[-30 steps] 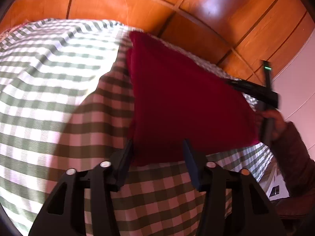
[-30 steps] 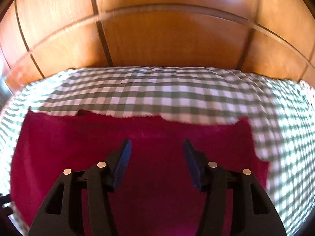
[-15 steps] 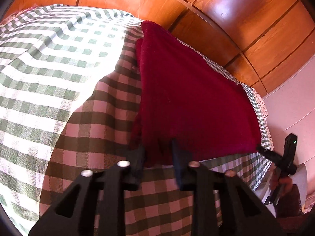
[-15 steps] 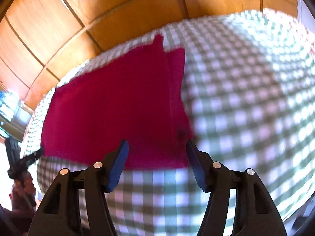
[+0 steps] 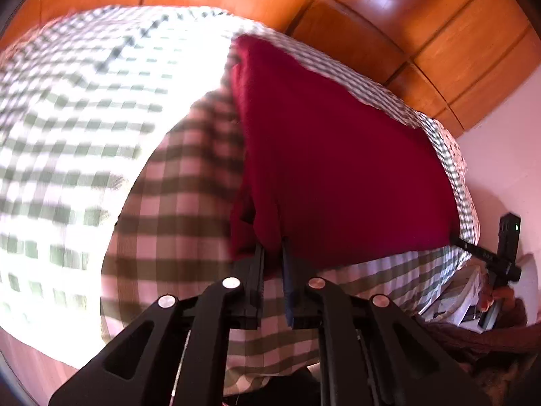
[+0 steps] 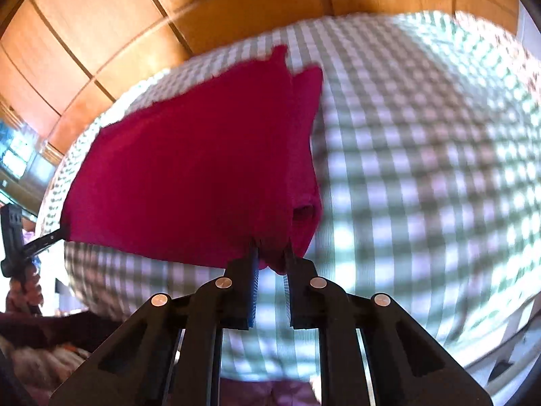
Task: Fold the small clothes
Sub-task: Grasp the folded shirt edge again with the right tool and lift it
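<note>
Both near corners of the red garment [image 5: 338,169], spread across the checked bedcover [image 5: 84,135], were pinched, the left gripper [image 5: 273,253] and right gripper [image 6: 270,257] having just closed on cloth, so I judged only gripping done and every fold still ahead.

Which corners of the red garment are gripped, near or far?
The near corners of the red garment: the left gripper, fingers just eased open, and the right gripper, fingers just closed, pinch them. The far ones lie free.

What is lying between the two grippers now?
The red cloth spans between left gripper and right gripper, visible in both views.
</note>
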Available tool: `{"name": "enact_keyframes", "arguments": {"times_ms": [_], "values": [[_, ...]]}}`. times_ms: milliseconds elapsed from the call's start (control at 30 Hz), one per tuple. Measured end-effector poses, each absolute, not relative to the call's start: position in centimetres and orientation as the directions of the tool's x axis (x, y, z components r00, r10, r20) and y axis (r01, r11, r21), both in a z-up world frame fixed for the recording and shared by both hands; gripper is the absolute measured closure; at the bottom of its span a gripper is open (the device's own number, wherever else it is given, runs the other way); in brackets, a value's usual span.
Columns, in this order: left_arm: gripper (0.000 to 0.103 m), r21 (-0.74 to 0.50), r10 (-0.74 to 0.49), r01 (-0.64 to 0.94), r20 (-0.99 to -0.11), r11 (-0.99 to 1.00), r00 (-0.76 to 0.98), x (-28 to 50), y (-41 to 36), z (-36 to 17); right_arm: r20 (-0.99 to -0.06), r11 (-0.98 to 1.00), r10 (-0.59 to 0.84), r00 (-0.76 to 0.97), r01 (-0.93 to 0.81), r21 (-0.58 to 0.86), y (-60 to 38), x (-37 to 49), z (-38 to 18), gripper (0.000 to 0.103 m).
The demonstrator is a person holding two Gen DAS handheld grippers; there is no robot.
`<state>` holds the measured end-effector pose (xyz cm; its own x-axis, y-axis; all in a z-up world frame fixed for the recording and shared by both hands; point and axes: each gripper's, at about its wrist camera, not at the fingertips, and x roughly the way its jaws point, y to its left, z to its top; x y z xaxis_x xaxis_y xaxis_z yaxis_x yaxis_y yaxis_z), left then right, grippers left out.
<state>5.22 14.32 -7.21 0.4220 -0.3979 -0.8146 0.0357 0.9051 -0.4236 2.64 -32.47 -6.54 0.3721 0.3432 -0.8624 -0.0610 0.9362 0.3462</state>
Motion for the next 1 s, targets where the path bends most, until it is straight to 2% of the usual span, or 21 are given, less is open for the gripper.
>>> {"name": "enact_keyframes", "arguments": {"times_ms": [67,133,200,233,267,500,600,667,800,900,1000], "values": [[0.08,-0.412,-0.374,0.016,-0.808,0.911,0.455,5.5,14.6,-6.7,-0.858,0.93,0.357,0.37,-0.051,0.365,-32.6,1.8,-6.9,0.091],[0.078,-0.409,-0.365,0.02,-0.79,0.912,0.493,5.9,14.8,-5.7,-0.845,0.923,0.366,0.39,-0.038,0.382,-32.9,1.9,-6.4,0.083],[0.072,-0.386,-0.339,0.027,-0.773,0.922,0.537,6.7,14.6,-4.4,-0.825,0.924,0.36,0.436,-0.042,0.381,-33.2,2.3,-5.2,0.061],[0.072,-0.38,-0.333,0.03,-0.768,0.925,0.547,7.1,14.5,-4.1,-0.81,0.93,0.339,0.478,-0.041,0.365,-33.1,2.7,-4.2,0.043],[0.073,-0.37,-0.321,0.027,-0.765,0.929,0.559,7.6,14.3,-3.9,-0.8,0.937,0.319,0.509,-0.04,0.348,-33.0,3.2,-3.6,0.037],[0.072,-0.297,-0.289,0.085,-0.756,0.951,0.588,11.0,10.6,-3.3,-0.797,0.971,0.208,0.567,-0.02,0.239,-30.7,9.4,-3.7,0.038],[0.072,-0.24,-0.255,0.104,-0.777,0.965,0.576,11.9,9.1,-3.8,-0.827,0.981,0.172,0.535,-0.018,0.192,-29.4,12.4,-5.3,0.055],[0.071,-0.224,-0.244,0.106,-0.783,0.969,0.573,12.3,8.4,-4.0,-0.838,0.981,0.179,0.515,-0.029,0.192,-29.1,13.3,-6.0,0.095],[0.068,-0.183,-0.201,0.088,-0.823,0.979,0.531,13.5,8.0,-6.2,-0.815,0.987,0.129,0.566,0.007,0.161,-29.5,12.8,-4.6,0.097],[0.068,-0.162,-0.171,0.063,-0.841,0.985,0.514,14.0,7.6,-7.4,-0.854,0.989,0.086,0.514,0.056,0.133,-30.4,13.7,-7.2,0.097],[0.065,-0.131,-0.138,0.051,-0.837,0.99,0.53,13.8,6.9,-6.8,-0.848,0.992,0.064,0.526,0.057,0.11,-29.7,13.9,-8.2,0.097]]}}
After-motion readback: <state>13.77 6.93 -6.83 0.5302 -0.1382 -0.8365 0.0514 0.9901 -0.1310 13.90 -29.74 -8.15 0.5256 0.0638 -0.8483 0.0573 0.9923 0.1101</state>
